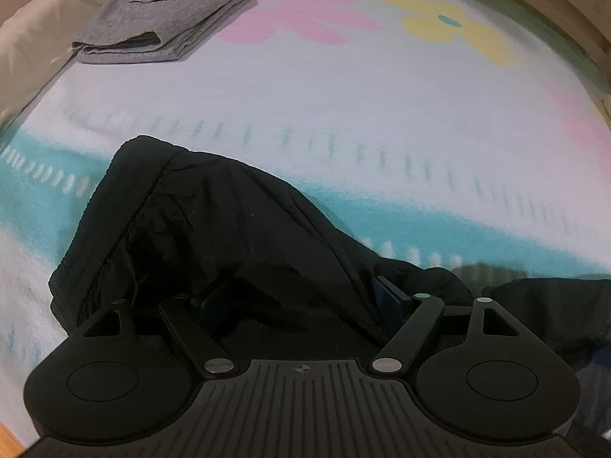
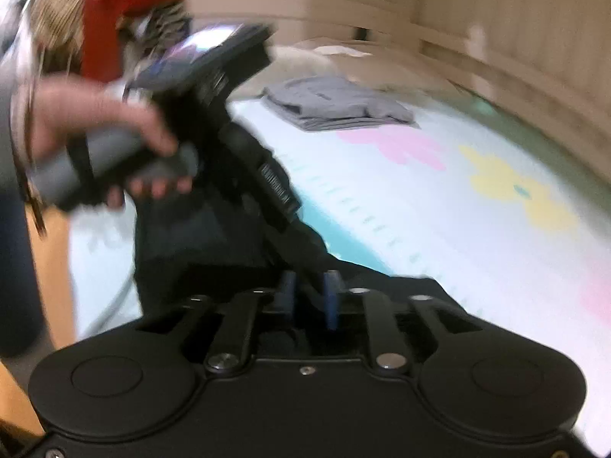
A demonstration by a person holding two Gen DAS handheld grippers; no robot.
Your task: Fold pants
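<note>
The black pants (image 1: 229,229) lie bunched on a flowered blanket (image 1: 343,95). In the left wrist view my left gripper (image 1: 301,297) points steeply down onto them. Its jaws stand wide, and black cloth lies over and between the fingers (image 1: 387,294). In the right wrist view the pants (image 2: 198,252) sit just ahead of my right gripper (image 2: 310,294). Its blue fingertips (image 2: 331,297) are apart, with a narrow strip of black cloth in the gap that the pads do not press. A hand (image 2: 95,114) holds the left gripper's grey handle (image 2: 126,168) over the pants.
A folded grey garment (image 1: 179,19) (image 2: 340,103) lies at the far side of the blanket. A beige pillow (image 1: 34,45) borders it on the left. A wooden bed frame (image 1: 553,4) runs along the back. The person's red clothing (image 2: 126,7) is at upper left.
</note>
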